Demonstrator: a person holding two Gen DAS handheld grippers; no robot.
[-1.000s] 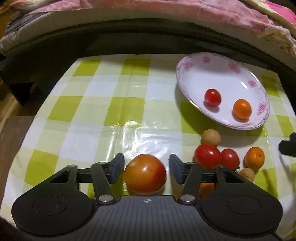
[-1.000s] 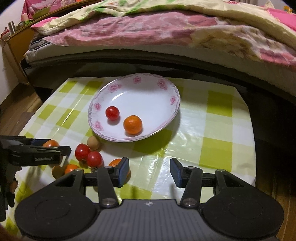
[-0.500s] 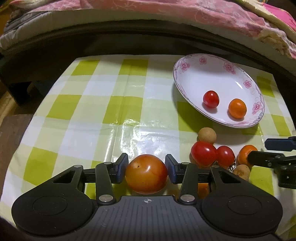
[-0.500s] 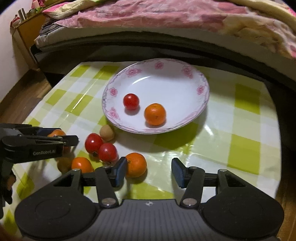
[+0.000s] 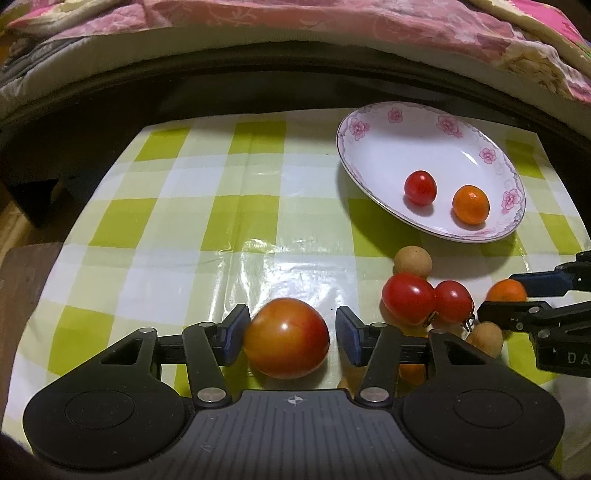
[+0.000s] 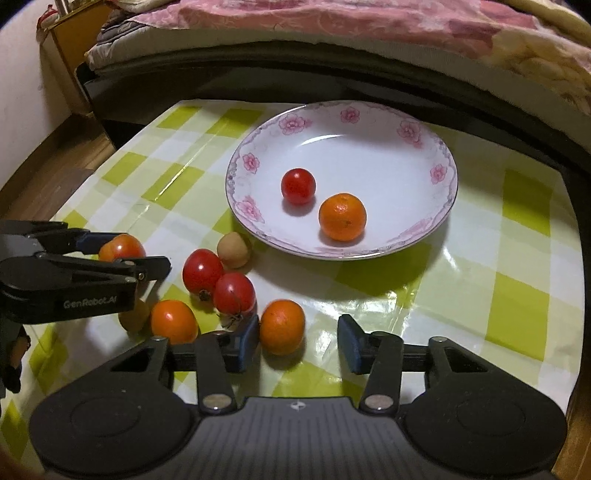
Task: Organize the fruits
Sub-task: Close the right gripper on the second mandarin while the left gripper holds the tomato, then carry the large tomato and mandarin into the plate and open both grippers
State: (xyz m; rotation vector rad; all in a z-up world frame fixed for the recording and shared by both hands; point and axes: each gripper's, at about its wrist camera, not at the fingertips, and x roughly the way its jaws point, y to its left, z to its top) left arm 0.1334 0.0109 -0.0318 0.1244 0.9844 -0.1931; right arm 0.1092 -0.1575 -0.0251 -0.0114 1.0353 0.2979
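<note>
A large orange-red tomato (image 5: 286, 338) rests on the checked tablecloth between the fingers of my left gripper (image 5: 290, 339). Its jaws are opening: the left pad touches the tomato, the right pad stands off it. In the right wrist view a mandarin (image 6: 282, 326) lies between the fingers of my right gripper (image 6: 299, 343). Those jaws are closing, with the left pad at the fruit and a gap at the right pad. The flowered white plate (image 6: 362, 158) holds a small red tomato (image 6: 298, 185) and a mandarin (image 6: 342, 216).
Loose fruit lies between the two grippers: two red tomatoes (image 6: 203, 271), a pale longan (image 6: 232, 250), another mandarin (image 6: 173, 321) and a second longan (image 6: 135, 315). A bed with pink bedding (image 6: 332, 22) runs behind the table. The table's edge drops off at the right (image 6: 576, 258).
My left jaws closed on the large tomato, then parted again. My right gripper moved down and left until it straddled a mandarin, and its jaws narrowed.
</note>
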